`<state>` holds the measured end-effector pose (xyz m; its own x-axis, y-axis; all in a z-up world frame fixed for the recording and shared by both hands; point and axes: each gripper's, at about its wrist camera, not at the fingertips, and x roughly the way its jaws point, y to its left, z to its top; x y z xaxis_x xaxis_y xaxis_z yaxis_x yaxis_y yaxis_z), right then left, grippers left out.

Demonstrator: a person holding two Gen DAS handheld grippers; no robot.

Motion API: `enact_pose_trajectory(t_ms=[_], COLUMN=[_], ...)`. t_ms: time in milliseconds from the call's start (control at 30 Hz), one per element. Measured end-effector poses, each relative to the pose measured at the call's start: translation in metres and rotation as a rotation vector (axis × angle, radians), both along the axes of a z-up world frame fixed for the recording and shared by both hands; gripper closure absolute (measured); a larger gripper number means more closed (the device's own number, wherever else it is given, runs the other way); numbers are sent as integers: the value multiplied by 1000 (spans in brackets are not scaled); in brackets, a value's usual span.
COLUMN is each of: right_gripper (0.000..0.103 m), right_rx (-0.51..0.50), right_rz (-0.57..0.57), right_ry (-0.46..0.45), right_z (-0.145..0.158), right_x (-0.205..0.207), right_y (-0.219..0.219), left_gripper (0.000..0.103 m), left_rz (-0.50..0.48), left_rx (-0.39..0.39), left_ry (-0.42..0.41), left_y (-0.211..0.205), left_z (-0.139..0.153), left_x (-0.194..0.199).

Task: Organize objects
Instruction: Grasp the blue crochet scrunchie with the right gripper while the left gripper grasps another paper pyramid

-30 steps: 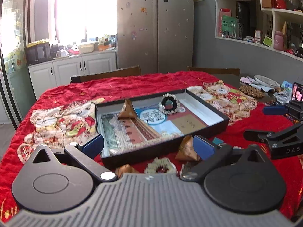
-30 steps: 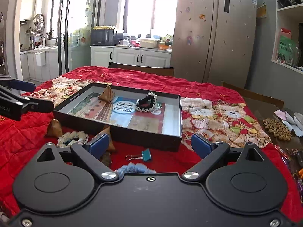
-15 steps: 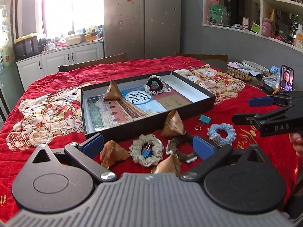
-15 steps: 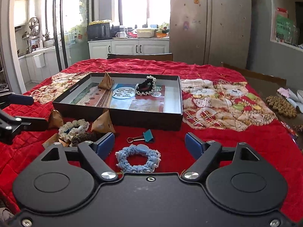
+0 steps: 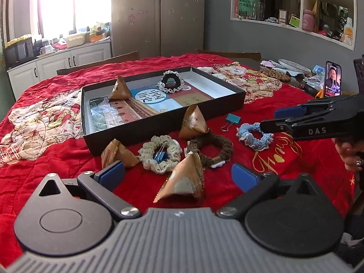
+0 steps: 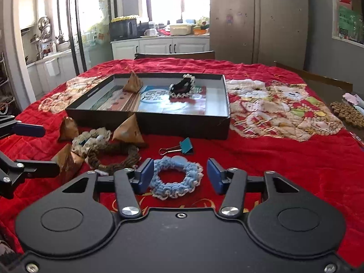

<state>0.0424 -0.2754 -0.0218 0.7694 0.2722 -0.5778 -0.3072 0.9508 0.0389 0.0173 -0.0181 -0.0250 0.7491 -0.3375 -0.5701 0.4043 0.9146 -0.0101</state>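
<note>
My right gripper hangs low over the red quilt, its jaws closing around a light blue scrunchie; the right pad stands clear of it. The left wrist view shows that gripper above the same scrunchie. My left gripper is open, with a brown pyramid packet lying between its pads. A black tray holds another packet and a black-and-white scrunchie. In front of it lie a beige scrunchie, a brown scrunchie and a teal binder clip.
Two more pyramid packets sit by the tray's front wall. A phone stands at the right edge, near a beaded mat. A person's hand holds the right gripper. Chairs line the table's far side.
Both grippers have sunk toward the table and tilted down. The right jaws have narrowed around the blue scrunchie. The loose items before the tray have come into full view.
</note>
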Motion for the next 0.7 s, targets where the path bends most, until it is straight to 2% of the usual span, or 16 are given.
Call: enact_pose_trajectory(t_ms=[433, 700], right_gripper=[58, 64], right_rx=[-6, -22], right_rz=[-17, -45], right_ry=[24, 52], right_z=[-13, -24], right_x=[6, 15], right_y=[4, 3], left_gripper=[8, 21], left_rz=[17, 24], left_rx=[-21, -14], left_ry=[52, 102], left_y=[-4, -6], left_z=[-17, -25], left_x=[12, 18])
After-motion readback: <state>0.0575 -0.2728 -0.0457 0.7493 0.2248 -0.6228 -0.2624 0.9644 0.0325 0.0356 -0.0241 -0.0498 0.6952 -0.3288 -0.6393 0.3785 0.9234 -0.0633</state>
